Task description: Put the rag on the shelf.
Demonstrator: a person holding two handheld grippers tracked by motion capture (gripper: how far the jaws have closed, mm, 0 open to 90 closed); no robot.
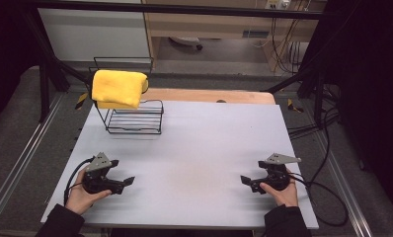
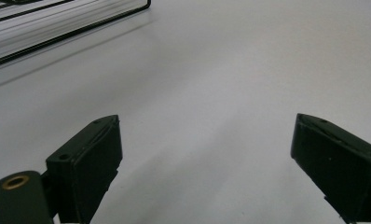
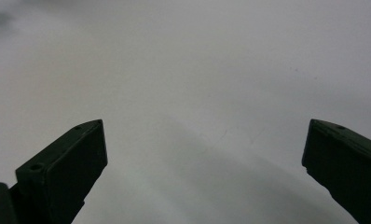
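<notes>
A folded yellow towel (image 1: 117,88) hangs over the top of a black wire rack (image 1: 135,120) at the table's far left. My left gripper (image 1: 127,182) rests low near the front left of the white table (image 1: 199,143), held in a hand, jaws wide open with nothing between them. My right gripper (image 1: 246,181) sits at the front right, also held in a hand and open, empty. In the left gripper view my left gripper (image 2: 207,144) faces bare table, with the rack's base wire (image 2: 67,25) at the upper left. The right gripper (image 3: 204,147) looks along bare table.
Cables (image 1: 328,197) trail off the table's right side. A wooden board edge (image 1: 209,95) runs along the back of the table. Black frame poles (image 1: 61,69) stand at the far corners. A wide bare stretch of table lies between the two grippers.
</notes>
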